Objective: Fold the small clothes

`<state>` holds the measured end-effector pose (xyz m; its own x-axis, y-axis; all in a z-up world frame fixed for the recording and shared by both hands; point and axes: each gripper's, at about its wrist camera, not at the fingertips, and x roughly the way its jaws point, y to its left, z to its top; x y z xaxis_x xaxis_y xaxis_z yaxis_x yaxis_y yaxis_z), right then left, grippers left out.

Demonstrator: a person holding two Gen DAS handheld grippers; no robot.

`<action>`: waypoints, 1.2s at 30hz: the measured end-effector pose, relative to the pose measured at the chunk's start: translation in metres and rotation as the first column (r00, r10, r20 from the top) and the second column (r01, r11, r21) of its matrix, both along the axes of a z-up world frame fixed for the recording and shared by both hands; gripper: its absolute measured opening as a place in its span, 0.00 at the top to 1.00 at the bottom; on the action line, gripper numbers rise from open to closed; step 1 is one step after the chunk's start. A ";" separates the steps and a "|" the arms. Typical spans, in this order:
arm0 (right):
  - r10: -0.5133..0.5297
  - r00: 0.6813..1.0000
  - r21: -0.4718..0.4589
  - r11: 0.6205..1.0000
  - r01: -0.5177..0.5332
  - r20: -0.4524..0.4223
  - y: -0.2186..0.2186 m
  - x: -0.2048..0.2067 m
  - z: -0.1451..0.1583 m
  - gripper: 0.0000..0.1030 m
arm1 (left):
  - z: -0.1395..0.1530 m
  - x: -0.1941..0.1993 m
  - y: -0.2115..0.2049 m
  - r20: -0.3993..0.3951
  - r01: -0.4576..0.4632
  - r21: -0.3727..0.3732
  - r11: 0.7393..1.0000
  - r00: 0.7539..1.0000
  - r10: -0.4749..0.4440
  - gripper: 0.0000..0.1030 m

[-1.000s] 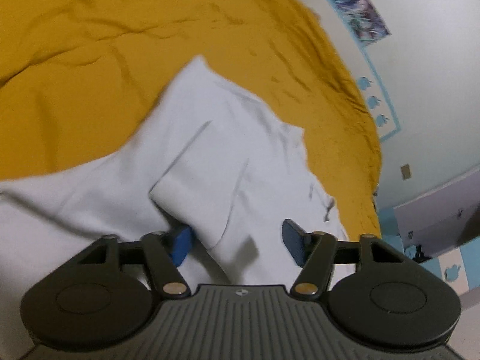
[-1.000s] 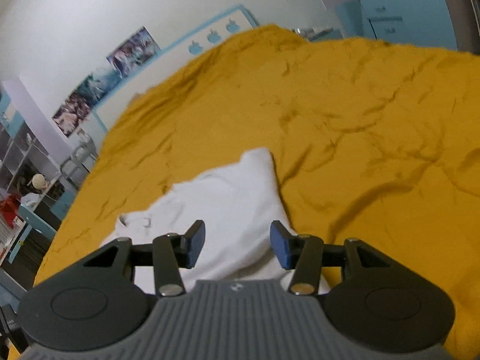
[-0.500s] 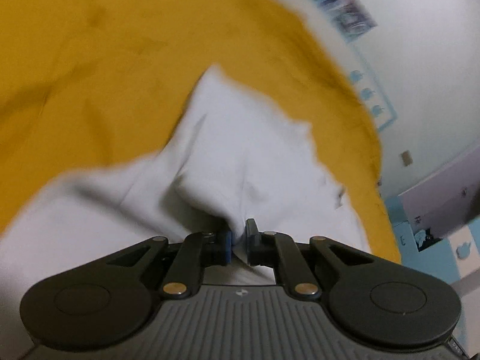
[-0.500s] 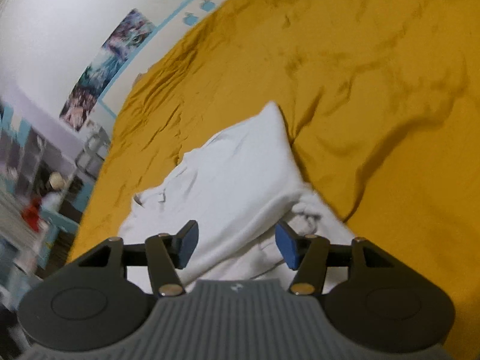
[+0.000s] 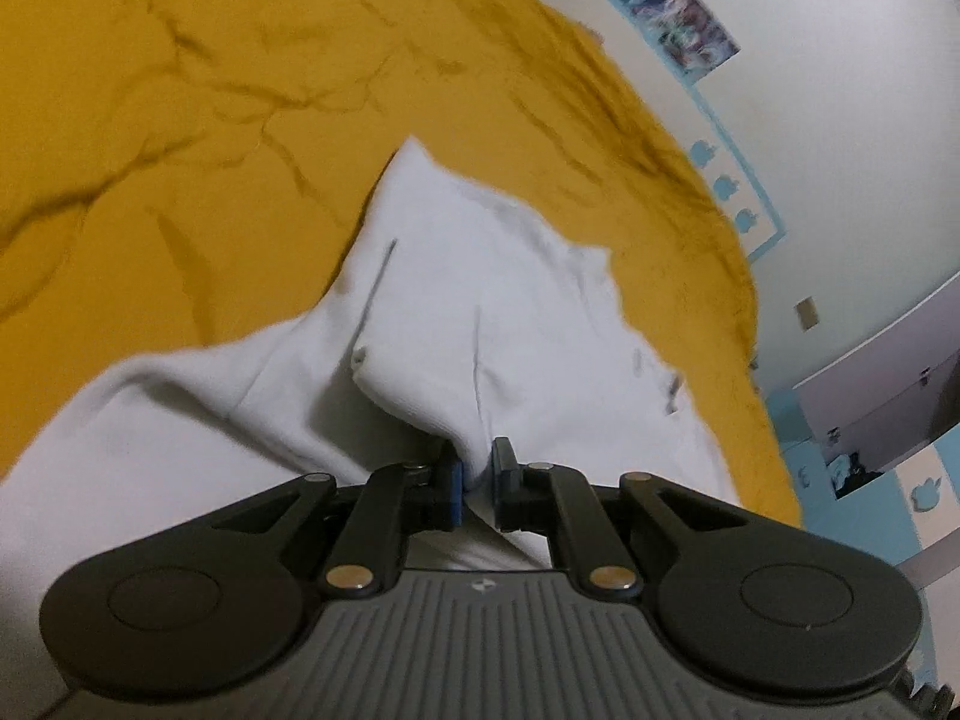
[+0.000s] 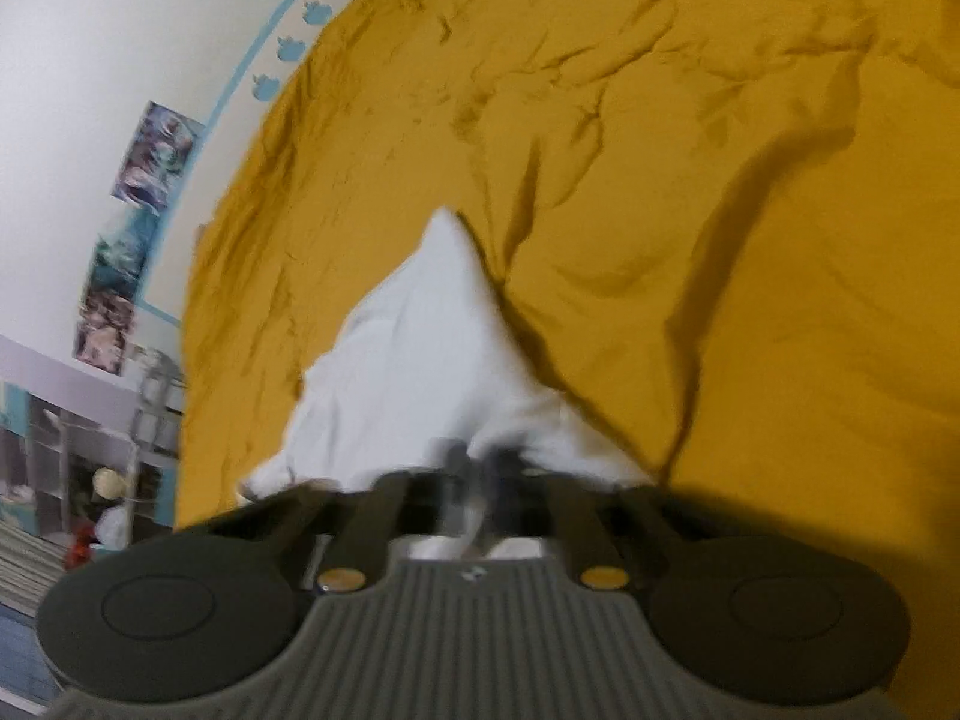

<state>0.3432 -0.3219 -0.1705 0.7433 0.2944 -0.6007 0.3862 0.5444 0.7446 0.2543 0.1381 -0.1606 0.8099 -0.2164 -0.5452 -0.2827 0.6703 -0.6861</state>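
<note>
A small white garment (image 5: 480, 300) lies spread on a mustard-yellow bedspread (image 5: 210, 90). My left gripper (image 5: 477, 474) is shut on a raised fold of the white garment, which bunches up between its blue-padded fingers. In the right wrist view the same white garment (image 6: 414, 348) runs away to a point on the bedspread (image 6: 720, 210). My right gripper (image 6: 480, 474) is shut on the near edge of the garment; this view is blurred by motion.
The bedspread is wrinkled and reaches the white wall with posters (image 5: 690, 30) and a blue apple border (image 5: 729, 198). Shelves with clutter (image 6: 90, 480) stand at the left beyond the bed's edge. Blue furniture (image 5: 870, 468) stands at the right.
Both grippers have closed on the garment, the left first and the right in the last half second. The cloth now rises into a pinched fold at each gripper.
</note>
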 end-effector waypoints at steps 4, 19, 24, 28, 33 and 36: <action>0.000 1.000 -0.084 0.996 -0.002 -0.025 -0.002 -0.009 0.001 1.00 | 0.010 0.003 -0.010 -0.062 0.056 0.111 0.992 0.997 -0.049 0.91; 0.230 0.961 -0.319 0.932 -0.172 0.153 0.043 -0.008 0.066 0.63 | 0.061 -0.001 0.003 0.005 0.096 0.183 0.978 0.995 -0.098 0.29; 0.259 0.962 -0.353 0.911 -0.215 0.082 0.056 0.019 0.048 0.63 | 0.031 0.025 -0.005 -0.080 0.103 0.171 0.980 0.993 -0.091 0.30; 0.287 0.958 -0.398 0.878 -0.266 -0.007 0.054 0.027 0.022 0.63 | 0.008 0.024 0.001 -0.104 0.121 0.156 0.980 0.989 -0.105 0.35; 0.206 0.977 -0.439 0.875 -0.206 -0.049 0.036 0.018 0.005 0.74 | 0.004 0.022 0.014 -0.094 0.122 0.092 0.988 0.989 -0.114 0.35; 0.224 0.973 -0.450 0.864 -0.225 -0.056 0.032 0.014 0.011 0.74 | 0.012 0.026 0.014 -0.120 0.146 0.078 0.986 0.983 -0.136 0.35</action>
